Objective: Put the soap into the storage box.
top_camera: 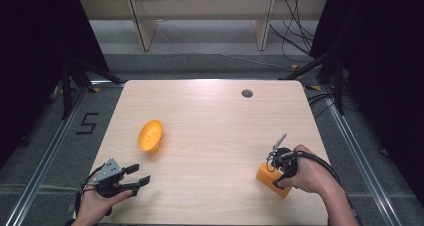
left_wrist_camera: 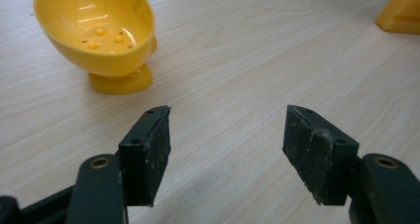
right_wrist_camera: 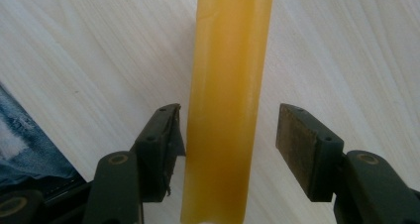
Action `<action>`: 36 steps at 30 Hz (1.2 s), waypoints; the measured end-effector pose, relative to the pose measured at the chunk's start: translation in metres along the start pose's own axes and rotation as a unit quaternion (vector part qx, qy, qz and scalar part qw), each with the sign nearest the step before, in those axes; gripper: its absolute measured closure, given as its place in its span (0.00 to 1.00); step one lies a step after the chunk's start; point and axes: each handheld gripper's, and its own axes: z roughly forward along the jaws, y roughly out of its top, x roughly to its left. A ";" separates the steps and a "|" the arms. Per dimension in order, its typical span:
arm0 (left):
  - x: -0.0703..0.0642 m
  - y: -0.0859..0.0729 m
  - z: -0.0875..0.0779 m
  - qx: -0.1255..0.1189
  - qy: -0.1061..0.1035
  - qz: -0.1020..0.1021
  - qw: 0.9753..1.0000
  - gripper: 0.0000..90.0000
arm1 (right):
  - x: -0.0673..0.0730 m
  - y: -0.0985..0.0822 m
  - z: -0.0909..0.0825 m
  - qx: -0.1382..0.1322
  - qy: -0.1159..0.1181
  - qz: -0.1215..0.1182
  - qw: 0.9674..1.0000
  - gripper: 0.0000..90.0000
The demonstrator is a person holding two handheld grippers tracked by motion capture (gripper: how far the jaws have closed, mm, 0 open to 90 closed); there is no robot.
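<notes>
my right tool [right_wrist_camera: 228, 149] straddles the orange-yellow plastic block [top_camera: 272, 178] near the bench's [top_camera: 210, 116] front right corner, jaws spread, not gripping. it looks light, rigid, slick; i'd pinch its long flat sides. left tool [top_camera: 137, 175] gapes empty. no readable writing.

Left hand-held gripper [top_camera: 140, 175] jaws apart, right hand-held gripper [top_camera: 274, 162] pointing down, open

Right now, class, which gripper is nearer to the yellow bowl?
Left. The left gripper sits just below the yellow bowl; the right gripper is far across the table, over the orange block.
</notes>
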 end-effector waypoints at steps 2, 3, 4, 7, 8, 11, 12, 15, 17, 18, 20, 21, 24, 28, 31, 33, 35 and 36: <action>0.000 0.000 0.000 0.001 0.000 0.000 1.000 0.38 | 0.001 0.000 0.001 0.000 -0.003 0.006 1.000 0.48; 0.000 0.000 0.001 -0.003 -0.006 -0.003 1.000 0.38 | -0.002 0.000 0.005 0.000 -0.002 -0.006 1.000 0.49; 0.000 0.000 0.001 -0.003 -0.006 -0.003 1.000 0.38 | -0.002 0.000 0.005 0.000 -0.002 -0.006 1.000 0.49; 0.000 0.000 0.001 0.000 -0.005 -0.001 1.000 0.38 | -0.003 0.003 0.008 0.013 0.001 -0.018 1.000 0.51; 0.000 0.000 0.001 -0.003 -0.006 -0.004 1.000 0.38 | -0.001 0.003 0.008 0.014 -0.002 -0.010 1.000 0.52; 0.000 0.000 0.001 -0.002 -0.005 -0.003 1.000 0.38 | -0.001 0.006 0.011 0.021 0.003 -0.009 1.000 0.56; 0.000 0.000 0.001 -0.002 -0.005 -0.003 1.000 0.38 | -0.001 0.006 0.011 0.021 0.003 -0.009 1.000 0.56; 0.000 0.000 0.001 -0.002 -0.005 -0.003 1.000 0.38 | 0.003 0.008 0.012 0.016 0.013 -0.004 1.000 0.62; 0.001 0.000 0.001 0.001 -0.006 0.009 1.000 0.38 | 0.005 0.008 0.013 0.009 0.011 -0.010 1.000 0.65; 0.001 0.000 0.001 0.001 -0.006 0.009 1.000 0.38 | 0.005 0.008 0.013 0.009 0.011 -0.010 1.000 0.65; 0.001 0.000 0.001 0.001 -0.006 0.010 1.000 0.38 | 0.004 0.008 0.012 0.012 0.010 -0.006 1.000 0.65; 0.001 0.000 0.001 0.001 -0.006 0.010 1.000 0.38 | 0.004 0.008 0.013 0.008 0.012 -0.008 1.000 0.66; 0.000 0.000 0.001 0.001 -0.004 0.000 1.000 0.38 | 0.005 0.009 0.011 0.003 0.019 -0.021 1.000 0.68; 0.001 0.000 0.001 0.001 -0.005 0.011 1.000 0.38 | 0.005 0.010 0.011 0.005 0.018 -0.034 0.999 0.69; 0.001 0.000 0.001 0.001 -0.005 0.011 1.000 0.38 | 0.006 0.011 0.011 0.007 0.020 -0.038 0.999 0.69; 0.000 0.000 0.001 0.002 -0.003 0.002 1.000 0.38 | 0.007 0.011 0.008 0.003 0.024 -0.043 0.999 0.69; 0.001 0.000 0.001 0.001 -0.001 0.018 1.000 0.38 | 0.008 0.012 0.006 0.002 0.030 -0.049 0.998 0.69; 0.001 0.000 0.001 0.001 -0.001 0.018 1.000 0.38 | 0.008 0.012 0.006 0.002 0.030 -0.049 0.998 0.69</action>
